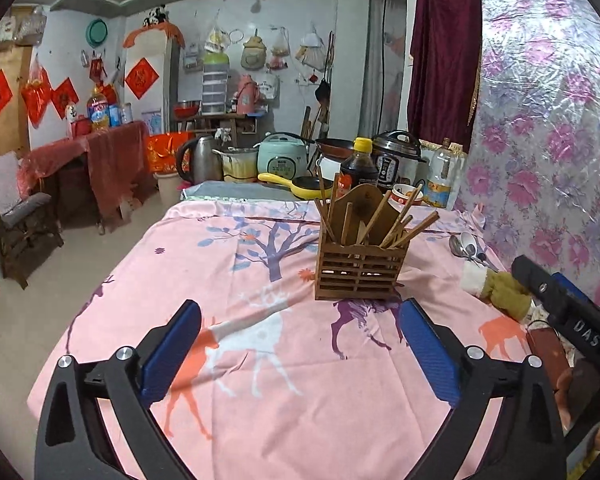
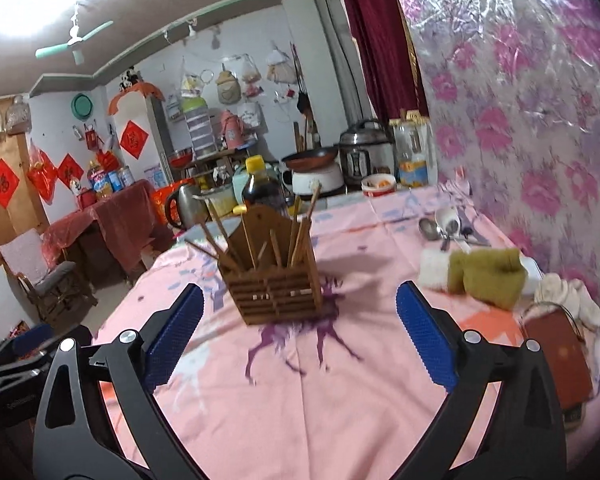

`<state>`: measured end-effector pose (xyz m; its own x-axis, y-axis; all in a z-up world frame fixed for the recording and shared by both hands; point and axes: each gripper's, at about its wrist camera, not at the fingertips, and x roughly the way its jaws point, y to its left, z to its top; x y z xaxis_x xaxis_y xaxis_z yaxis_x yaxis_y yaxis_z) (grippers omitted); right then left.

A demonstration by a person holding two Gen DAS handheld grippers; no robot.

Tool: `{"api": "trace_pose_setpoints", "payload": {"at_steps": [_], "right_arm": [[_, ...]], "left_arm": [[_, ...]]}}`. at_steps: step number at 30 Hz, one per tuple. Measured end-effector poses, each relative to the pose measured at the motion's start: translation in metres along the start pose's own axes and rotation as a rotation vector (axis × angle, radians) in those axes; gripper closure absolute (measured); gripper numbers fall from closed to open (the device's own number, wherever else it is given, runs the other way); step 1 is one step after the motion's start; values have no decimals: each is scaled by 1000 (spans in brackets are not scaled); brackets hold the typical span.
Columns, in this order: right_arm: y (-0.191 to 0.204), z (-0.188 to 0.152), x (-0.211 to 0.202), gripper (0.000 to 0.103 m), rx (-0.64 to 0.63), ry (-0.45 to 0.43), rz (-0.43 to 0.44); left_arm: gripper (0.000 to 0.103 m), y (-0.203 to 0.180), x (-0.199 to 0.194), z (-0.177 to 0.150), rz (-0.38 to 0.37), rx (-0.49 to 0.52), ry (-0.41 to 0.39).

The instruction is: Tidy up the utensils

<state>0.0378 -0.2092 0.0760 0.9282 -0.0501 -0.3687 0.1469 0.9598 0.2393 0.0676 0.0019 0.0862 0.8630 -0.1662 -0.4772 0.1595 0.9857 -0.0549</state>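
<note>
A slatted wooden utensil holder (image 1: 358,266) stands on the pink patterned tablecloth (image 1: 260,360), with several wooden chopsticks (image 1: 410,228) sticking out of it. Metal and white spoons (image 1: 468,248) lie on the cloth to its right, near the floral wall. My left gripper (image 1: 300,352) is open and empty, short of the holder. In the right wrist view the holder (image 2: 276,284) sits just ahead of my open, empty right gripper (image 2: 300,340), and the spoons (image 2: 444,228) lie far right. The right gripper's black body (image 1: 560,304) shows at the left view's right edge.
An olive and white cloth bundle (image 2: 484,276) and a brown booklet (image 2: 556,364) lie at the table's right side. A soy sauce bottle (image 1: 358,172), a bowl (image 1: 408,196), cookers and a kettle stand beyond the far edge. A chair (image 1: 16,216) stands on the floor at left.
</note>
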Motion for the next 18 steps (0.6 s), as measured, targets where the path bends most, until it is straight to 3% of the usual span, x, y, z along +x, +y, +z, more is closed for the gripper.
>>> {"api": "trace_pose_setpoints", "payload": {"at_steps": [7,18], "right_arm": [[15,-11,-21,6,-69,-28,-9],[11,-18,-12,6,-77,-5,-36]], "left_arm": [[5,-6,-20,-10,24,27,-15],[5,-8,-11,-12,64,27,2]]}}
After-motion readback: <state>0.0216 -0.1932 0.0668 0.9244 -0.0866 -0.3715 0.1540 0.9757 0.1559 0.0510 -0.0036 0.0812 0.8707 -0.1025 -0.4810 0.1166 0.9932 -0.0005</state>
